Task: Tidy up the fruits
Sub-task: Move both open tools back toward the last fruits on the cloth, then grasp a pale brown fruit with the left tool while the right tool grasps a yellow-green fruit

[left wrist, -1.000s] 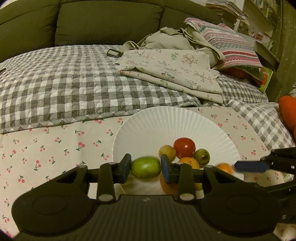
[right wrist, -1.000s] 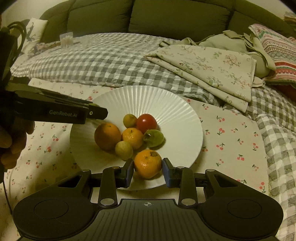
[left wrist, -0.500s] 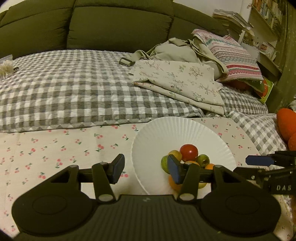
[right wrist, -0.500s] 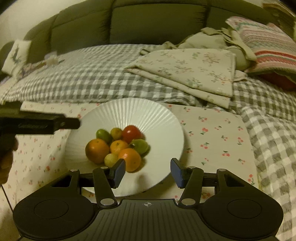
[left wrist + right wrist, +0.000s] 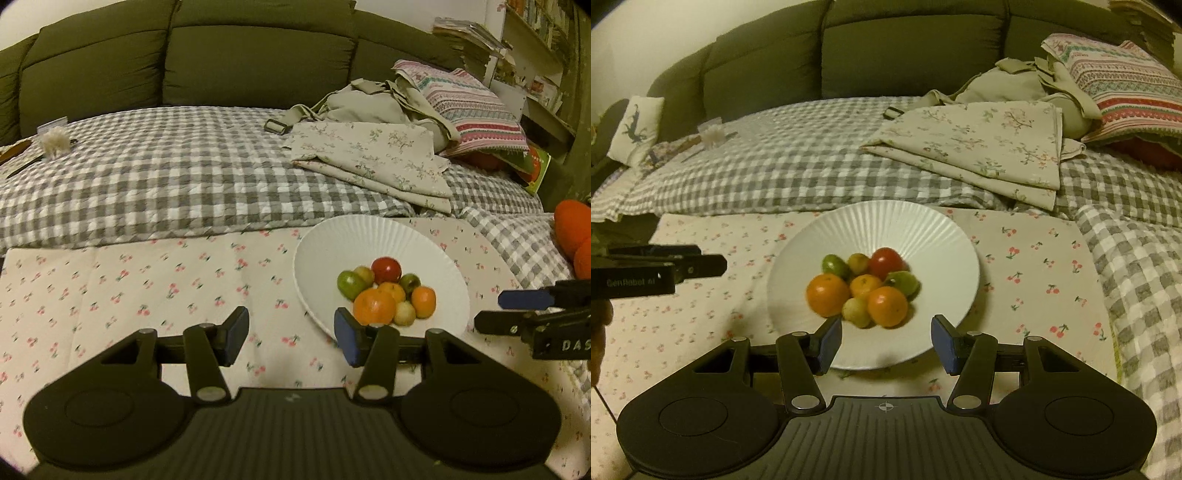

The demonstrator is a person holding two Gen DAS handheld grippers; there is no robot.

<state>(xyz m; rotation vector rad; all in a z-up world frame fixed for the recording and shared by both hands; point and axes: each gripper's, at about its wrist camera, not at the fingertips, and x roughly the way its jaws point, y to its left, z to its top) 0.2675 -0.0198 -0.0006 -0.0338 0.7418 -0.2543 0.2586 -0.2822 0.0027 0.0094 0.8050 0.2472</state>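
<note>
A white plate (image 5: 934,229) is seen on a cherry-print cloth (image 5: 1034,266) spread over a checked blanket (image 5: 166,173). The fruits (image 5: 864,286) are gathered in a tight cluster near the plate's middle: oranges, green and yellowish ones, and a red one. No fruit is seen lying off the plate. The left gripper (image 5: 291,334) is held over bare cloth just beside the plate's rim, its jaws parted and nothing between them. The right gripper (image 5: 885,341) is held at the plate's near rim, likewise parted and empty. The gathering step appears finished. If any move is left, another stray fruit would first have to be found; none is visible here.
</note>
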